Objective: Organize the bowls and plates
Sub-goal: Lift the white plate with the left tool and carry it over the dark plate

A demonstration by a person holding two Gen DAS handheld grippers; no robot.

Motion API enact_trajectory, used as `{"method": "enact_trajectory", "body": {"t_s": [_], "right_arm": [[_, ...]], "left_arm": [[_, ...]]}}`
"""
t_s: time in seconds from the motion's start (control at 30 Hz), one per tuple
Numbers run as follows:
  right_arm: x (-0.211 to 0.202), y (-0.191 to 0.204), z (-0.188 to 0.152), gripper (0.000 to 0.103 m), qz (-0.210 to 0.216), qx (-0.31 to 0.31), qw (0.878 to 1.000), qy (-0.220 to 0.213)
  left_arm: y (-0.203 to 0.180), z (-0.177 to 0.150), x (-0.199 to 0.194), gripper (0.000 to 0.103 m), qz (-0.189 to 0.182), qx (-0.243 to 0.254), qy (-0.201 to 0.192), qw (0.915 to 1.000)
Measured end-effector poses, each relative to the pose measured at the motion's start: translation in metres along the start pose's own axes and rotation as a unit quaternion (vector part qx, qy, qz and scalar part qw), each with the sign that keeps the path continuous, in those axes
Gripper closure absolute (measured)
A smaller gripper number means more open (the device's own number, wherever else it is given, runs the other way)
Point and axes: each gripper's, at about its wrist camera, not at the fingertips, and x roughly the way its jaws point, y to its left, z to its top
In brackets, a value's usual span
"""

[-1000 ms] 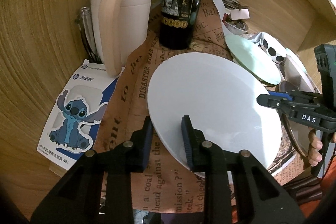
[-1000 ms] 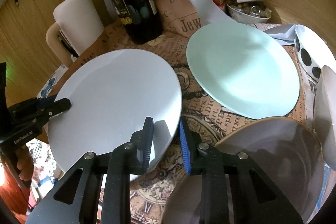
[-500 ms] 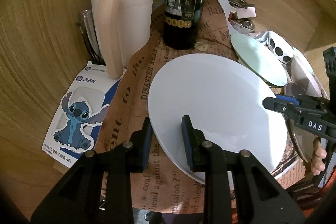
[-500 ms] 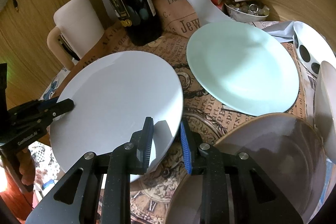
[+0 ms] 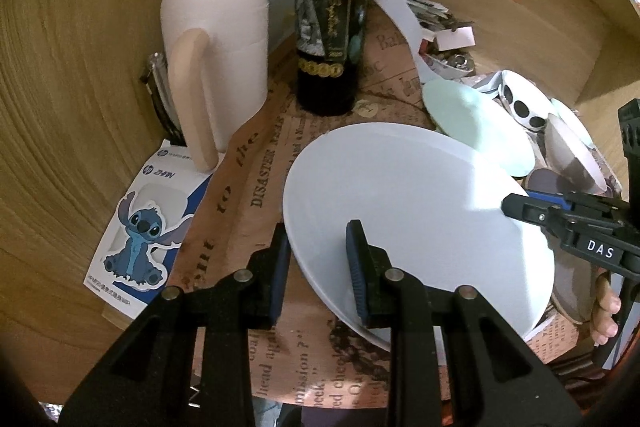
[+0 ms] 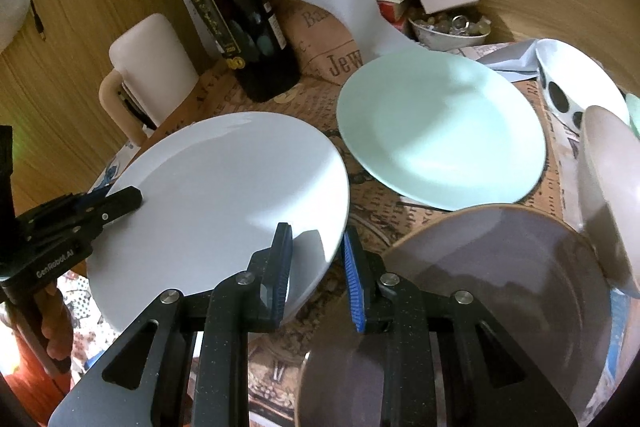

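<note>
A large white plate (image 5: pixel 416 211) is held off the table by both grippers, one on each side of its rim. My left gripper (image 5: pixel 318 263) is shut on its near left rim. My right gripper (image 6: pixel 316 263) is shut on the opposite rim of the same plate (image 6: pixel 224 195). A mint green plate (image 6: pixel 440 123) lies on the newspaper-print cloth beyond it. A grey-brown plate (image 6: pixel 500 299) sits under my right gripper. A beige bowl (image 6: pixel 608 195) and a white bowl with black dots (image 6: pixel 568 95) stand at the right.
A dark wine bottle (image 5: pixel 330 11) and a white lidded pitcher (image 5: pixel 216 63) stand at the back left. A small bowl of trinkets (image 6: pixel 450 27), papers and books crowd the back. A Stitch sticker pack (image 5: pixel 140 227) lies at the left edge.
Both grippers have lifted the white plate up from the cloth, staying shut on its rim. The bottle and pitcher look farther below in the left wrist view.
</note>
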Motion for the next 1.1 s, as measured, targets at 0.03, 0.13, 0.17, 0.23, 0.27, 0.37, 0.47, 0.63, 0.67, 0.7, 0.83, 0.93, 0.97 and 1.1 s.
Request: {"method": "enact_trajectory", "body": {"t_s": [0.03, 0.13, 0.17, 0.23, 0.27, 0.37, 0.47, 0.63, 0.67, 0.7, 0.83, 0.93, 0.97, 1.1], "right_arm": [[-0.003, -0.001, -0.001, 0.080, -0.002, 0.000, 1.000, -0.004], [-0.012, -0.004, -0.003, 0.080, -0.005, -0.001, 1.000, -0.015], [-0.015, -0.006, -0.004, 0.080, -0.006, 0.000, 1.000, -0.019], [-0.022, -0.010, -0.006, 0.080, -0.008, 0.002, 1.000, -0.027], [-0.025, -0.012, -0.007, 0.080, -0.009, 0.004, 0.999, -0.031], [-0.038, -0.019, -0.011, 0.080, -0.015, 0.009, 0.999, -0.044], [-0.049, -0.026, -0.014, 0.080, -0.023, 0.015, 0.998, -0.053], [-0.065, -0.040, -0.021, 0.080, -0.034, 0.026, 0.997, -0.064], [-0.068, -0.042, -0.023, 0.080, -0.036, 0.028, 0.997, -0.066], [-0.071, -0.045, -0.025, 0.080, -0.038, 0.031, 0.996, -0.069], [-0.085, -0.053, -0.033, 0.080, -0.047, 0.041, 0.995, -0.077], [-0.093, -0.059, -0.040, 0.080, -0.053, 0.048, 0.994, -0.082], [-0.096, -0.061, -0.042, 0.080, -0.055, 0.051, 0.994, -0.083], [-0.104, -0.071, -0.050, 0.080, -0.060, 0.064, 0.992, -0.087]], "left_arm": [[-0.002, 0.001, -0.001, 0.075, -0.002, 0.000, -0.001, 1.0000], [-0.007, 0.003, -0.004, 0.075, -0.008, 0.002, -0.005, 1.0000], [-0.009, 0.004, -0.005, 0.075, -0.010, 0.003, -0.006, 0.9999], [-0.014, 0.005, -0.008, 0.075, -0.015, 0.007, -0.011, 0.9998], [-0.017, 0.006, -0.009, 0.075, -0.017, 0.008, -0.013, 0.9998], [-0.028, 0.008, -0.012, 0.075, -0.025, 0.016, -0.019, 0.9994], [-0.039, 0.009, -0.013, 0.075, -0.037, 0.022, -0.022, 0.9988], [-0.059, 0.010, -0.014, 0.075, -0.053, 0.037, -0.026, 0.9976], [-0.063, 0.010, -0.015, 0.075, -0.057, 0.040, -0.026, 0.9972], [-0.067, 0.010, -0.015, 0.075, -0.060, 0.042, -0.026, 0.9969], [-0.083, 0.009, -0.016, 0.075, -0.073, 0.053, -0.027, 0.9955], [-0.095, 0.010, -0.016, 0.075, -0.082, 0.062, -0.027, 0.9943], [-0.100, 0.009, -0.017, 0.075, -0.085, 0.065, -0.027, 0.9939], [-0.114, 0.008, -0.017, 0.075, -0.095, 0.077, -0.024, 0.9921]]}}
